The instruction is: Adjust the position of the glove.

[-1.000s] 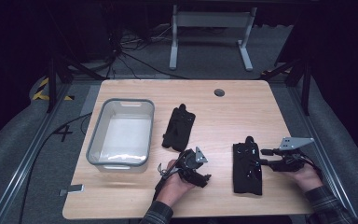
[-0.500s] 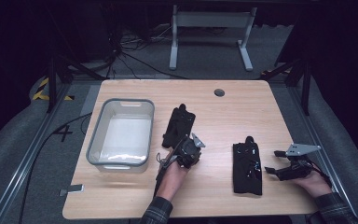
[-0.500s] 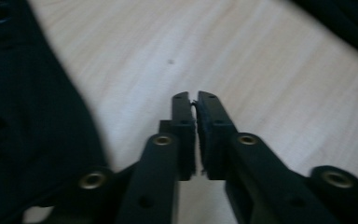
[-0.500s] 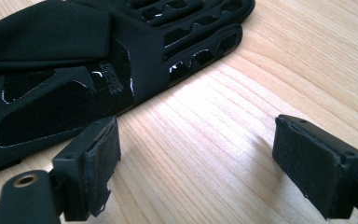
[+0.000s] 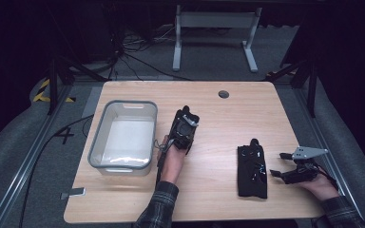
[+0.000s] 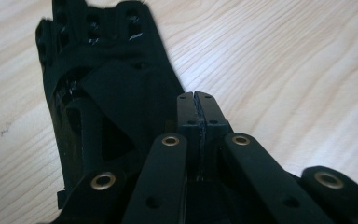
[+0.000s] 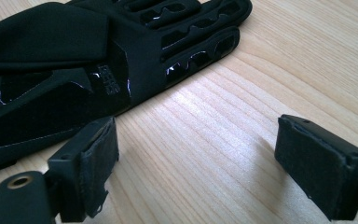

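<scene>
As the left gripper (image 6: 198, 100) is seen with its jaws pressed flat together, its grip on the left glove (image 6: 107, 93) has to be judged. The closed tips lie at the glove's right edge, and no fabric is visibly caught between the pads. In the high view this glove (image 5: 187, 116) lies on the table (image 5: 218, 99) just right of the clear bin (image 5: 123, 103), with the gripper (image 5: 182, 134) over its near end.

The right gripper (image 7: 196, 163) is held with jaws spread wide, having just been opening. Only bare wood is found between them. The right glove (image 7: 51, 70) lies just beside the left pad, untouched.

Step judged: lifting the left glove, probably toward the bin. A lift should be begun slowly and the hem checked. If the cloth stays down, the jaws should be reopened and set deeper over the cuff, so that both layers are taken.

Writing: small raised lettering is noted on the right glove's back (image 7: 109, 79), but it is too small to be read. No other label is found.
</scene>
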`<state>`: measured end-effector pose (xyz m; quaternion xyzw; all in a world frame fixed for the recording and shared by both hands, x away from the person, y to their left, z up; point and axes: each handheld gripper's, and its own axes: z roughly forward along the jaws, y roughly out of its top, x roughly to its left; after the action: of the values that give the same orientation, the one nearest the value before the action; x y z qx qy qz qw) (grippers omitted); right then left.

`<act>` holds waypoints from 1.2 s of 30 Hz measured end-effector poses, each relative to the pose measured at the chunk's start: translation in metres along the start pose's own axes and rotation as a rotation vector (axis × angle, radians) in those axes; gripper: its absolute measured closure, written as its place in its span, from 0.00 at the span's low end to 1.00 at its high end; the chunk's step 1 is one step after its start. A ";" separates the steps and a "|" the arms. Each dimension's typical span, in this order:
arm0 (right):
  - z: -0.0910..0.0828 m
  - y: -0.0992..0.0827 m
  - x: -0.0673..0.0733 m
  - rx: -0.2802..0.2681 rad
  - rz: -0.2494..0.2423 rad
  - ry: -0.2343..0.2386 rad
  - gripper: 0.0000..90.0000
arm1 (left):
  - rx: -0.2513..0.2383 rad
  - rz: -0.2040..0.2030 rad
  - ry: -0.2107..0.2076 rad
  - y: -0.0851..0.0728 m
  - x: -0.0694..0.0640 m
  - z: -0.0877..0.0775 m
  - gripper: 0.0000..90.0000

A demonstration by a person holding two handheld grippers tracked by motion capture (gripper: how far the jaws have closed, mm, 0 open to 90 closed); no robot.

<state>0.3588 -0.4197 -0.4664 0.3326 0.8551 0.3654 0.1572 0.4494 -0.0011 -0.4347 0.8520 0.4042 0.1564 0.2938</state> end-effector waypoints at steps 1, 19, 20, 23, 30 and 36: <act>0.000 0.000 0.000 0.000 0.000 0.000 0.15 | 0.009 -0.004 -0.002 -0.001 0.001 0.003 1.00; 0.000 0.000 0.000 0.001 -0.004 0.004 0.15 | 0.040 -0.003 -0.115 -0.009 -0.011 0.010 1.00; 0.000 0.000 0.000 0.001 -0.004 0.004 0.15 | 0.042 0.002 -0.123 -0.010 -0.012 0.009 1.00; 0.000 0.000 0.000 0.001 -0.004 0.004 0.15 | 0.041 0.001 -0.151 -0.012 -0.018 0.008 1.00; 0.000 0.000 0.000 0.002 -0.002 0.003 0.15 | 0.041 0.029 -0.200 -0.013 -0.031 0.007 1.00; 0.000 0.000 0.000 0.001 -0.002 0.002 0.15 | 0.036 0.047 -0.242 -0.016 -0.044 0.006 1.00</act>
<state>0.3587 -0.4197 -0.4665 0.3313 0.8558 0.3651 0.1565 0.4156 -0.0294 -0.4501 0.8789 0.3487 0.0520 0.3213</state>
